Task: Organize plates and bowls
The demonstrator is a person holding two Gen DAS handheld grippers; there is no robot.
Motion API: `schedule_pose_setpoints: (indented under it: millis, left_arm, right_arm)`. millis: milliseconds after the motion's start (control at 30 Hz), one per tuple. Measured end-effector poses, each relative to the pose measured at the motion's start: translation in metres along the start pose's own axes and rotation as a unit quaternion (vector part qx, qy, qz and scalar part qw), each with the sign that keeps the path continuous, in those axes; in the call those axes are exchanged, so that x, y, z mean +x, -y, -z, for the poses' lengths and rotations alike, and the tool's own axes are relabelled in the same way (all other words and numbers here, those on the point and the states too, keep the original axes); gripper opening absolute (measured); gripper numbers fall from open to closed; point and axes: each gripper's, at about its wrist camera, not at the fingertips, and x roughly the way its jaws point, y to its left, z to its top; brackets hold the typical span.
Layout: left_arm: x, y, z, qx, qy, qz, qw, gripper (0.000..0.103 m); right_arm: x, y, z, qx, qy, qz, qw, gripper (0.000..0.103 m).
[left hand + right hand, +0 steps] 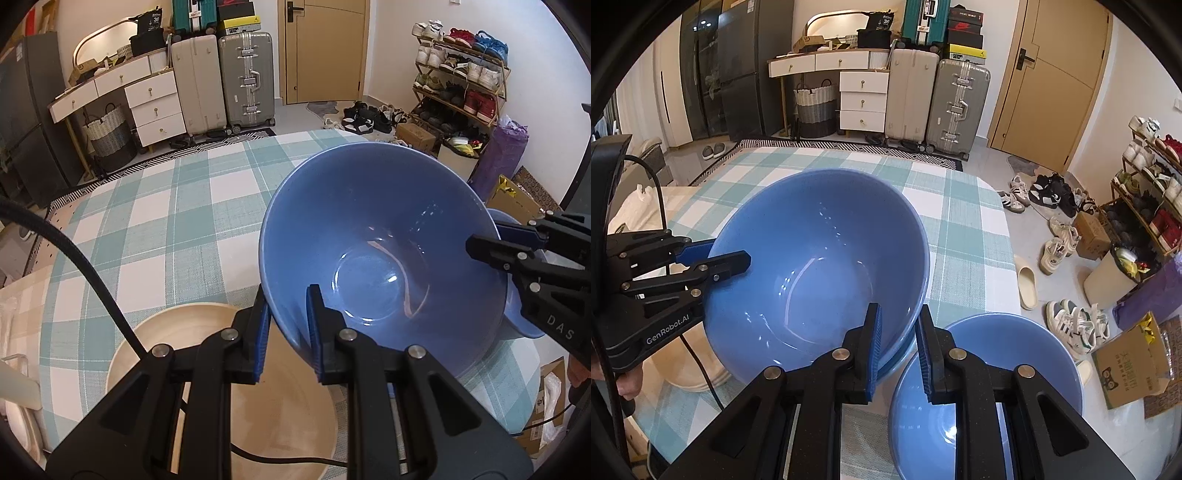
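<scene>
1. The left hand-held black gripper with blue finger pads (288, 325) has its jaws closed to a narrow gap over the near rim of a large glossy blue ceramic bowl (380, 254); one finger sits outside the wall and the other inside it
2. The right hand-held black gripper with blue pads (899, 343) is clamped the same way on that bowl's (820, 273) opposite rim, one finger inside and one outside, so both grippers hold the one bowl between them
3. The bowl is tilted, its open mouth leaning toward the left gripper, and it appears raised off the green-and-white checked tablecloth (166, 221)
4. In the left wrist view the right gripper (480, 245) comes in from the right side and bites the far rim of the bowl
5. In the right wrist view the left gripper (716, 262) reaches in from the left and grips the bowl's far edge
6. A second blue ceramic bowl (1015, 354) stands upright on the cloth just below and to the right of the right gripper's fingers
7. A wide pale wooden bowl-shaped dish (207, 332) lies directly beneath the left gripper, and a black cable (92, 273) runs across it
8. Beyond the table, ahead of both grippers, stand a grey hard-shell suitcase (956, 107) and a white chest of drawers (862, 99)
</scene>
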Motion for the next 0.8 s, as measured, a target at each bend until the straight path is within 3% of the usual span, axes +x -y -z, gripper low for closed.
schedule_pose_setpoints:
  millis: [800]
  left_arm:
    - [0.027,0.002,0.01,0.017,-0.006,-0.018,0.9997,0.017]
  right_arm:
    - [0.026,-0.012,0.01,-0.039,-0.021,0.05,0.998,0.021]
